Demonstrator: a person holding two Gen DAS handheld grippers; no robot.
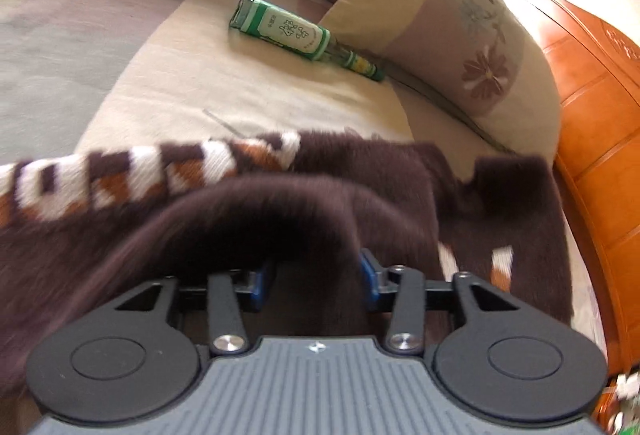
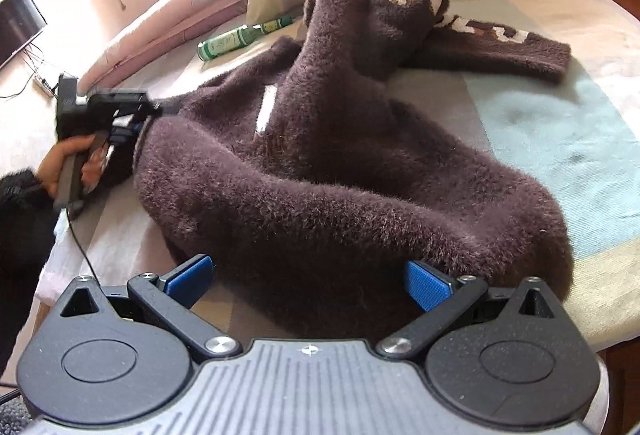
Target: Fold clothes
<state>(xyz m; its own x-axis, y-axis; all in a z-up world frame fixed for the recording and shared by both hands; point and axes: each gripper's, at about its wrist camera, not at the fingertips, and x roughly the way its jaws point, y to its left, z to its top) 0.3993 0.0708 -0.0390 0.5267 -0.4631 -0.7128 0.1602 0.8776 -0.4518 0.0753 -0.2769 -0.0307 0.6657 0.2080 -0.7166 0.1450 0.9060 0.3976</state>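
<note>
My left gripper [image 1: 316,275], fingers half spread around the sweater [image 2: 320,155], gathers its edge; my right gripper [image 2: 308,279], spread wide, must pinch next.

fuzzy brown sweater [image 2: 320,163] heaped mid-bed, right gripper [image 2: 308,283] spread wide at six o'clock, left gripper [image 2: 148,115] at nine o'clock against its edge.

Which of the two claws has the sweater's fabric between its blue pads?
The left claw: brown sweater fabric fills the gap between its pads. The right claw stands wide open just short of the hem, touching nothing.
</note>
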